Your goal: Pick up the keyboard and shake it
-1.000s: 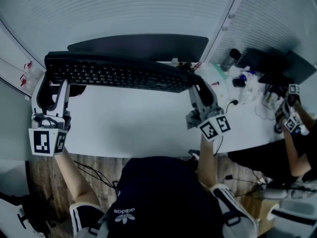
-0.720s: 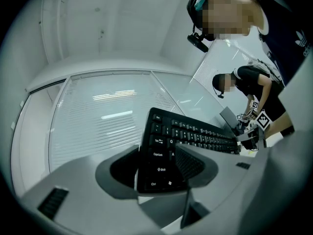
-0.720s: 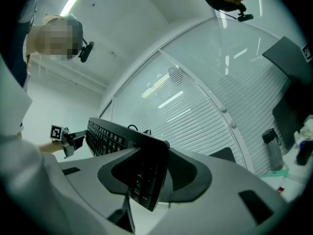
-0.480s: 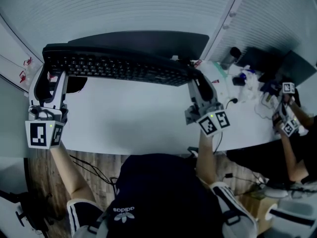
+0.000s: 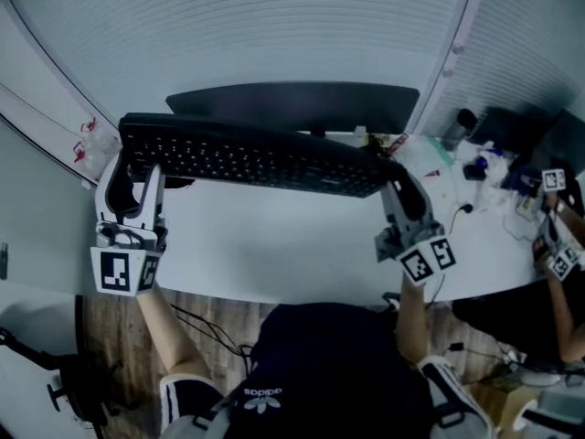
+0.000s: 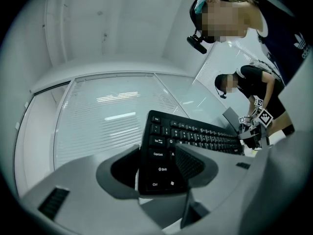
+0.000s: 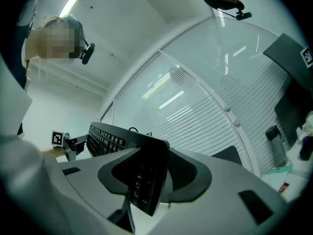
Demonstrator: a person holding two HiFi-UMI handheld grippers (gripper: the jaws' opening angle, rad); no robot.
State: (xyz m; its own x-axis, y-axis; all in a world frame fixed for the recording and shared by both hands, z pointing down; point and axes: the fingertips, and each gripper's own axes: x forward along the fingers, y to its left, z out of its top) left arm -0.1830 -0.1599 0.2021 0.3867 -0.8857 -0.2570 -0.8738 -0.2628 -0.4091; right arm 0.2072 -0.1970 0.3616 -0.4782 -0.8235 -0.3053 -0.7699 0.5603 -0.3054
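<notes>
Black keyboard [image 5: 256, 158], ends inside both jaws

the keyboard [image 5: 256, 158] is seen in black, its keys marked with small white legends. the left gripper [image 5: 135, 167] is shown in pale grey with dark inner pads, and the same is noted on the right gripper [image 5: 399, 183]. the marker cubes [image 5: 119, 271] are patterned in black-and-white squares. the table [image 5: 274, 245] is plain white, the blinds [image 5: 228, 35] pale with fine horizontal stripes. brown wood grain is picked out on the floor [image 5: 110, 337] — and the shirt [image 5: 338, 373] is dark navy with a white logo.
</notes>
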